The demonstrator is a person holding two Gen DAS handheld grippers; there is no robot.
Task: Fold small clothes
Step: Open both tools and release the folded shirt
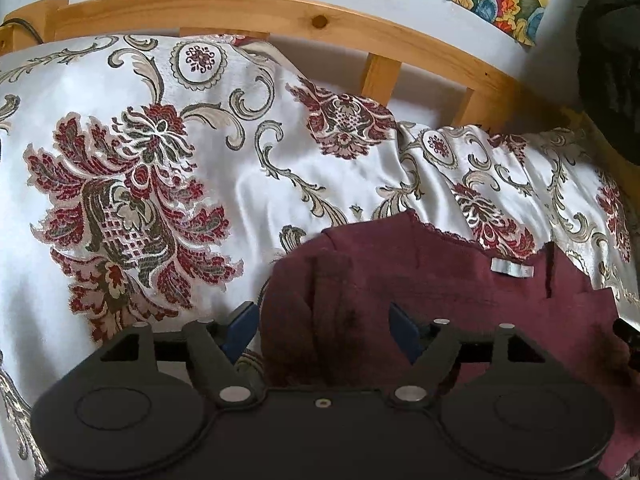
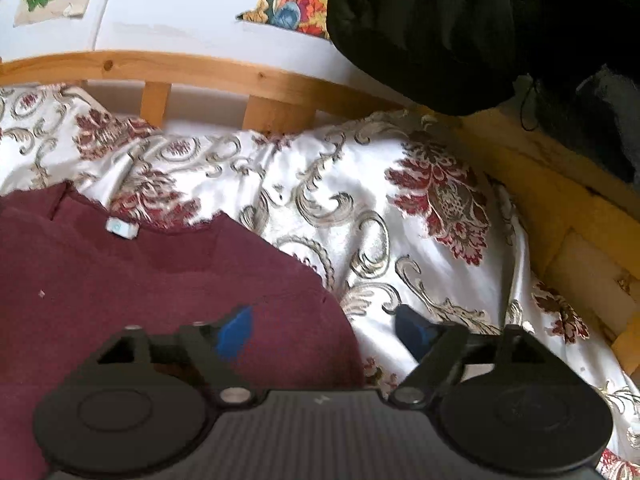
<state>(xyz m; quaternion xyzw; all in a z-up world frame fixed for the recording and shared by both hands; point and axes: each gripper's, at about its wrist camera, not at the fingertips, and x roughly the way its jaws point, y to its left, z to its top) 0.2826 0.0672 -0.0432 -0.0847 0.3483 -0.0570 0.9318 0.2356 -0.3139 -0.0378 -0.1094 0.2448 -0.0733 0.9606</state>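
Looking at both wrist views: the dark maroon knit garment lies flat on the white satin bedspread with red and gold floral pattern, neckline and its small white label at the far edge. My left gripper stands with jaws spread, blue fingertips straddling the garment's left side, where a folded-in flap makes a ridge; nothing is pinched. My right gripper is likewise wide apart, one fingertip over the maroon cloth, the other over bare bedspread, so it straddles the garment's right edge, holding nothing. I'd judge both sit there to work the side edges for a fold, though I can't tell whether the pads touch fabric. Room: plenty of bare bedspread left and right; the pine bed rail bounds the far side, well beyond the neckline. A black padded garment hangs far right, clear of the working area.
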